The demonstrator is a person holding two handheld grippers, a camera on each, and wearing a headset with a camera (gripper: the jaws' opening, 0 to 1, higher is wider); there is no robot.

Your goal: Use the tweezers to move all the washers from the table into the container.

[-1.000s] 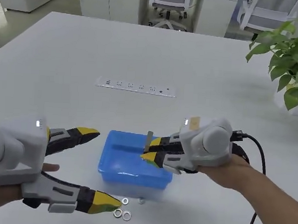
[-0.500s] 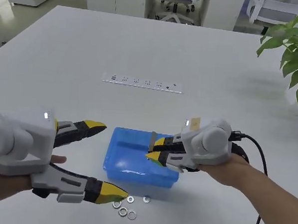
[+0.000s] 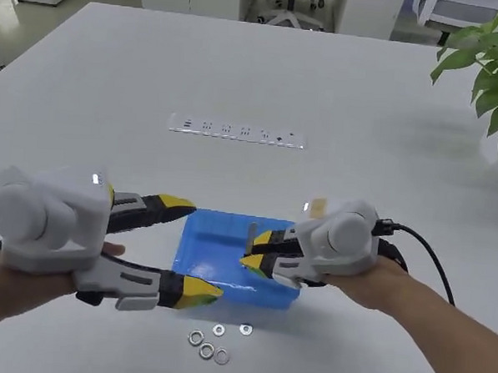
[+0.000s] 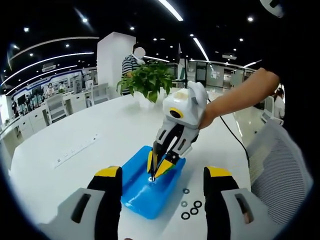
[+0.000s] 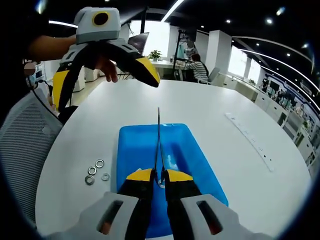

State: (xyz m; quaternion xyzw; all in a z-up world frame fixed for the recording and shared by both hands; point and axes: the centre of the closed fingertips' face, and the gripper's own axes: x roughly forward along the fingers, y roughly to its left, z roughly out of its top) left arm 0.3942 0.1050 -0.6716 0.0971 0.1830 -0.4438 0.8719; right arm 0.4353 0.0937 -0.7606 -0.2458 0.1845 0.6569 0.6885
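The work appeared to stand mid-transfer, with the tool over the bin and loose washers not yet collected. The white table [image 3: 361,117] was smooth and matte, and on it sat the container [image 3: 208,253], a shallow rectangular blue tray of glossy plastic with rounded corners.

The left gripper [image 3: 202,248] hung above the container's left end, its yellow-tipped jaws spread wide and holding nothing. The right gripper [image 5: 159,176], above the container's right end, had its jaws pinched onto the tweezers [image 5: 158,135]. These were a thin, flat strip of grey metal angled down over the container's floor. Their blades read as a single line, seemingly pressed together. Whether a washer sat between the tips could not be told.

A small cluster of washers [image 5: 92,170], flat bright metal rings, lay on the table just outside the container's near wall, close together and some perhaps touching.

The next move likely called for carrying the tips past that wall, letting the blades part slightly, and nipping one ring by its edge, since thin rings lying flat tend to slide.
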